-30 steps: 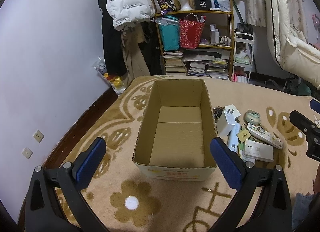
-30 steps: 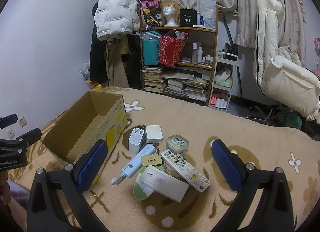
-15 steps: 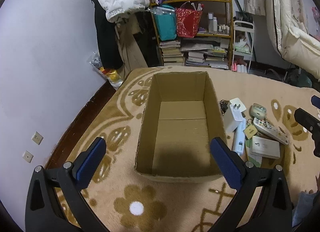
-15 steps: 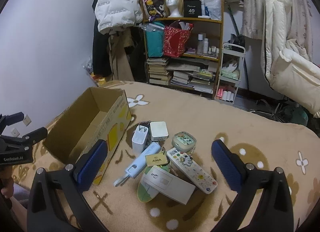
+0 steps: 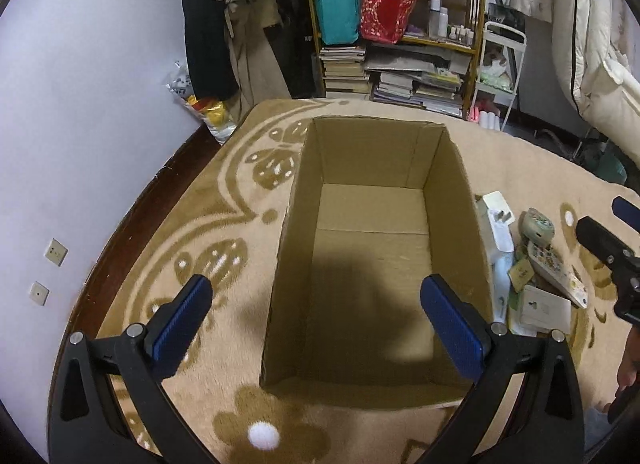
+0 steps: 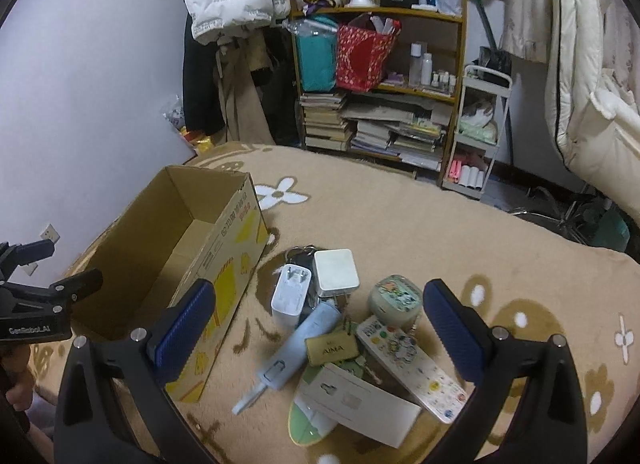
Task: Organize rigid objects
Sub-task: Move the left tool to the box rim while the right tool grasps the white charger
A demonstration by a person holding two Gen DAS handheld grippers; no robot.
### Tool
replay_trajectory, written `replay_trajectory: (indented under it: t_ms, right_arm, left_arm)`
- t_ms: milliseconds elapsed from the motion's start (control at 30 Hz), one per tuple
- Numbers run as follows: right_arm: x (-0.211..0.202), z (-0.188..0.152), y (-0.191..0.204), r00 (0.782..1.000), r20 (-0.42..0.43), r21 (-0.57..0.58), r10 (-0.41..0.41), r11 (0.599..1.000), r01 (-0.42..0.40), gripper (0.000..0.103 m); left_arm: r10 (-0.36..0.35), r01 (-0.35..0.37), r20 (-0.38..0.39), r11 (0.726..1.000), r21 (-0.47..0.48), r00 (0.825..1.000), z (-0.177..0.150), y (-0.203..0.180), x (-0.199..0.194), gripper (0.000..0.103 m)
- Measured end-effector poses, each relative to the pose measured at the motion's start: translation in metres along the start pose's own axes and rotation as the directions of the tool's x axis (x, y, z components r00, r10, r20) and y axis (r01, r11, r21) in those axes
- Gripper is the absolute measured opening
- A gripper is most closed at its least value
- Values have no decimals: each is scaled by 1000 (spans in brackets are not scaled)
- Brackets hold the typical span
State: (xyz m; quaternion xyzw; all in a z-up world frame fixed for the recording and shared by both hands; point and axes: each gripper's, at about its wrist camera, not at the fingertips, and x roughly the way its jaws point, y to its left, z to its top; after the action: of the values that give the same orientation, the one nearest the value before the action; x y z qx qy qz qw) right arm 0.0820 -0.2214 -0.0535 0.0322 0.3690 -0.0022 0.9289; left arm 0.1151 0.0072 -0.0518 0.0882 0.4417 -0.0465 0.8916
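Both claws have pushed closer: my left gripper (image 5: 316, 312) gapes empty above the empty brown cardboard box (image 5: 376, 199); my right gripper (image 6: 318, 326), jaws wide, nears the gadget pile's white charger block (image 6: 335, 272). Picking comes next, I judge.

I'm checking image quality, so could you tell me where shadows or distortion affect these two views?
Left wrist view: a dark shadow covers the near floor of the cardboard box; fisheye bends the wall. Right wrist view: evenly lit, the pile around the remote control sharp, edges curved.
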Motion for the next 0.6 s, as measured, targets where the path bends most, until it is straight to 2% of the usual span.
replay_trajectory:
  t_ms: [367,600]
  right_arm:
    - [54,8,15,997,-55,-10,48,999,-48,103]
    - [81,10,12,995,-64,-3,79,997,-80,103]
  left_arm:
    - [0,-3,-117,1000,-24,993,2,9,44,103]
    - [59,-64,-168,998,-25,984,-3,11,62,103]
